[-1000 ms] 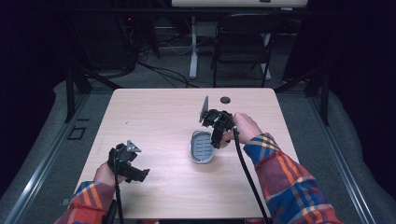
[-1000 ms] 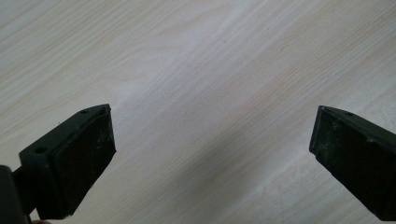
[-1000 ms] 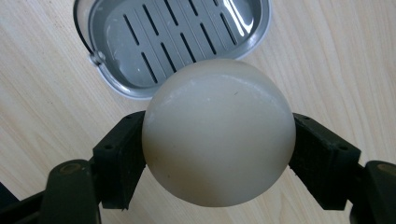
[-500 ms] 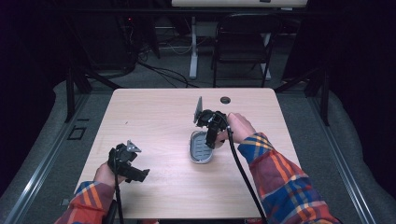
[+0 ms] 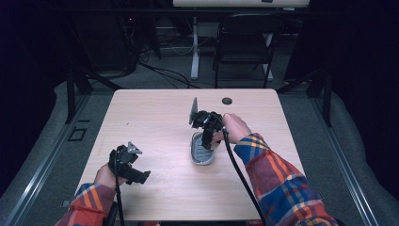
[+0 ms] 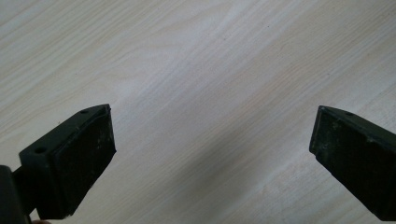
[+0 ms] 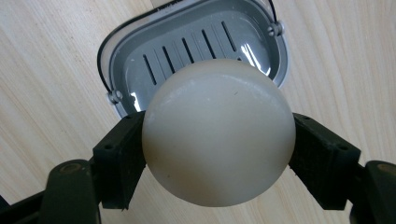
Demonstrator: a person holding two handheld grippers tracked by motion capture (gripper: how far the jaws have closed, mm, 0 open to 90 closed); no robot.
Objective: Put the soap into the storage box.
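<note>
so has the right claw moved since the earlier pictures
Yes. The right claw, shut on a pale bar of soap, has shifted left and toward the person, from beside the grey soap dish to over it.

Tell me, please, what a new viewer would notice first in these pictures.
First comes the pale round soap, clamped between the jaws of the right tool, just above the grey slotted soap dish near the middle of the light wooden table. Next, the left tool near the table's front left, jaws wide apart with nothing between them.
</note>
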